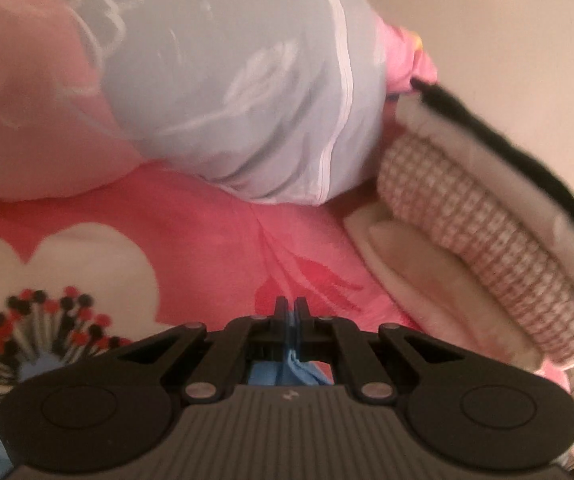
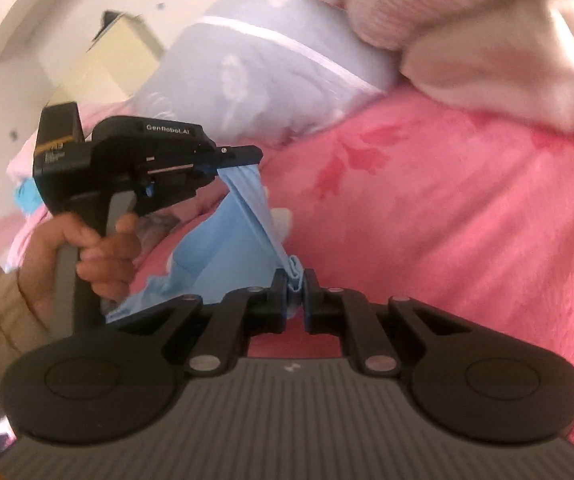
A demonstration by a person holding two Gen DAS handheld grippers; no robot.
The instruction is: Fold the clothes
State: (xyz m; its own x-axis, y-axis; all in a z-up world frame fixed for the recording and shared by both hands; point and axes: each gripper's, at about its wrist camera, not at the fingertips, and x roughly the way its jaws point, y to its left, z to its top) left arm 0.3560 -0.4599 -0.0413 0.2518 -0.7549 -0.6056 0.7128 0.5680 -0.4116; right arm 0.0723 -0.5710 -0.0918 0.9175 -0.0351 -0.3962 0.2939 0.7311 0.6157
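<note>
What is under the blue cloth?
The blue cloth hangs between the left hand-held gripper and right hand-held gripper. Under it lies the pink blanket; the part right beneath is covered.

light blue garment (image 2: 223,256) — bunched, lifted, stretched above pink bedding

A bed covered in a pink fleece blanket with red flower prints (image 1: 215,240) fills the space ahead of both grippers. Far ahead of the left gripper, a plump pale blue pillow with a white stripe (image 1: 247,92) leans on a soft pink pillow (image 1: 27,120). Ahead and to its right lies a stack of folded cream and checked blankets with a black edge (image 1: 483,236). Behind rises a plain cream wall (image 1: 527,60), evenly lit. Ahead-left of the right gripper, a pale yellow boxy cabinet (image 2: 115,56) stands against the wall.
</note>
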